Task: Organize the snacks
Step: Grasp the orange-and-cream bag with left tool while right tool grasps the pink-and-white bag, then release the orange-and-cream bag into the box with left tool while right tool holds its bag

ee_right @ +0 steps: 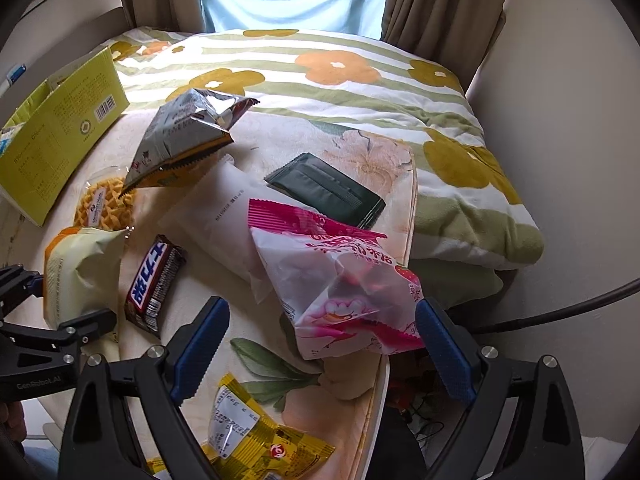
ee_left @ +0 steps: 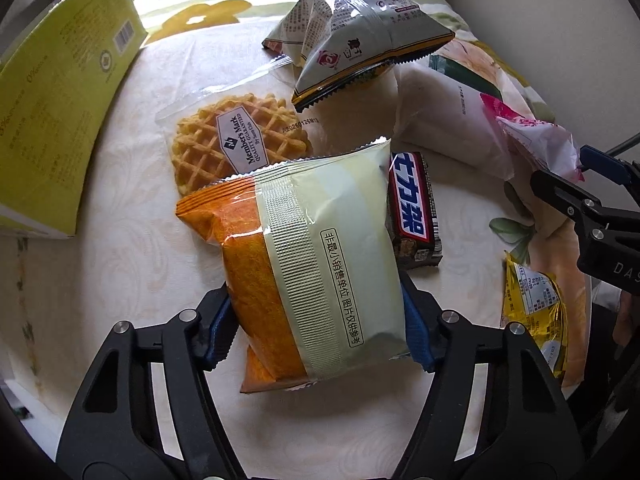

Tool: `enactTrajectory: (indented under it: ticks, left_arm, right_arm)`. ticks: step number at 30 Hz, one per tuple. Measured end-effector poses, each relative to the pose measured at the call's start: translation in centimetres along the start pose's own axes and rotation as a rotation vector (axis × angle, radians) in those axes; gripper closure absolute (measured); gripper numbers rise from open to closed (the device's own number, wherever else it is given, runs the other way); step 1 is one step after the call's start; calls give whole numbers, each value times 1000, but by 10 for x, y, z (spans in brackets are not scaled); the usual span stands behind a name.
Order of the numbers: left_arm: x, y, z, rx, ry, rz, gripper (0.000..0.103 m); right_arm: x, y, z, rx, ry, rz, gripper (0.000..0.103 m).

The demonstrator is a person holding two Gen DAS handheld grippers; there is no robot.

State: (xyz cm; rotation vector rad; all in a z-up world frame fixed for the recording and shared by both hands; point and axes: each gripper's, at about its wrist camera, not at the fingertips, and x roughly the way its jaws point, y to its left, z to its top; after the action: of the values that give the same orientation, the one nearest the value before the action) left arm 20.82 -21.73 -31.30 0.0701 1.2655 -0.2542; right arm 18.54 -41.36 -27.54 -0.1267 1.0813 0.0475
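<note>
An orange and cream snack packet (ee_left: 320, 264) lies on the pale bedsheet, and my left gripper (ee_left: 318, 332) is shut on it, one blue pad pressing each long side. The right wrist view shows that same packet (ee_right: 80, 272) bulging between the left fingers. My right gripper (ee_right: 320, 352) is open around the low end of a pink and white packet (ee_right: 344, 272). Its right pad is close to the packet's edge and its left pad stands well clear.
Around them lie a dark chocolate bar (ee_left: 414, 208), a wrapped waffle (ee_left: 224, 140), a grey chip bag (ee_left: 360, 36), a white pouch (ee_right: 224, 216), a dark green sachet (ee_right: 324, 188) and a yellow packet (ee_right: 248, 432). A green open box (ee_right: 60, 136) stands left. A flowered quilt (ee_right: 360, 80) lies behind.
</note>
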Motion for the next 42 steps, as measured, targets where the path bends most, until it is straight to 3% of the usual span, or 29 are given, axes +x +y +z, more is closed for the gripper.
enactTrajectory:
  ticks: [15,18,23,26,34,42]
  left_arm:
    - [-19,1,4,-3,-25,6,38]
    - [-21,0,4,-2,-30,6,38]
    - [-24,-5,3,9,-37,6,38]
    - [-29,-6,2,15,-46,8,38]
    - [-52,-7,0,25,-84,13,38]
    - [-96,-5,9,32,-178,15,38]
  right_arm:
    - [21,3,4,-105,6,-75,15]
    - [23,1,4,-115,10,-93,25]
    - [25,2,1,-162,10,-149,49]
    - [21,2,0,-161,1,-137,64]
    - [2,1,-2,-110,-19,-106,67]
    - [-45,8,5,-84,-95,-73,67]
